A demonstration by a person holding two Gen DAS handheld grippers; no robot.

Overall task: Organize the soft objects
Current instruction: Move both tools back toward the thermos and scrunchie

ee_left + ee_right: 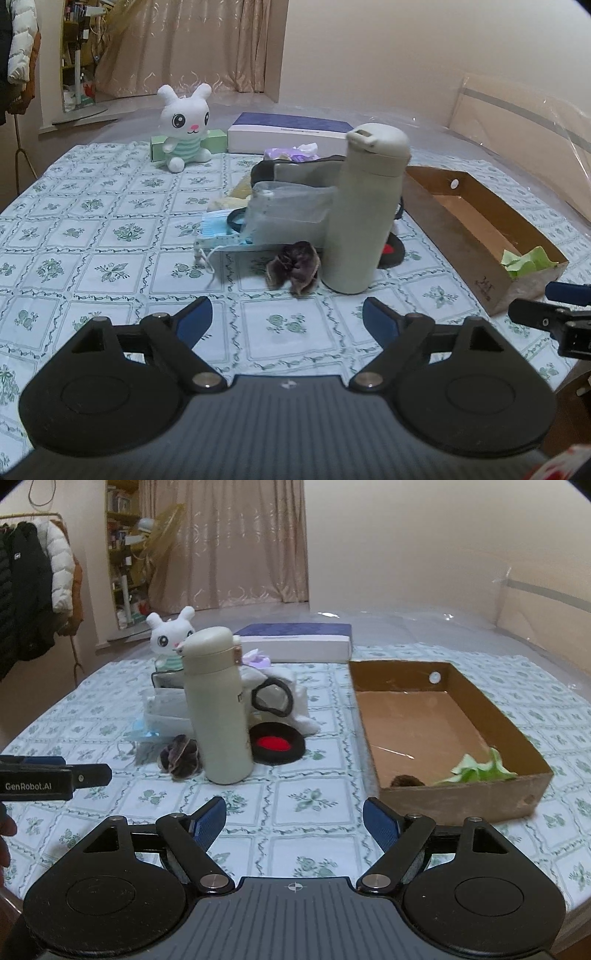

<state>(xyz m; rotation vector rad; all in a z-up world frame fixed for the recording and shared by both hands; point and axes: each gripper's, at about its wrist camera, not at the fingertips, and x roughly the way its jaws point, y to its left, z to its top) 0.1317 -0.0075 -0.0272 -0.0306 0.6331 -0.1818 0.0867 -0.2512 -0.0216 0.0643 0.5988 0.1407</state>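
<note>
The left gripper [287,318] is held wide open with nothing in it. At its 12 o'clock, a dark scrunchie [293,268] is seen lying on the tablecloth [110,229], touching a bottle [364,210]. The right gripper [294,821] is also open and empty, with a cardboard box [465,794] at 2 o'clock.
</note>
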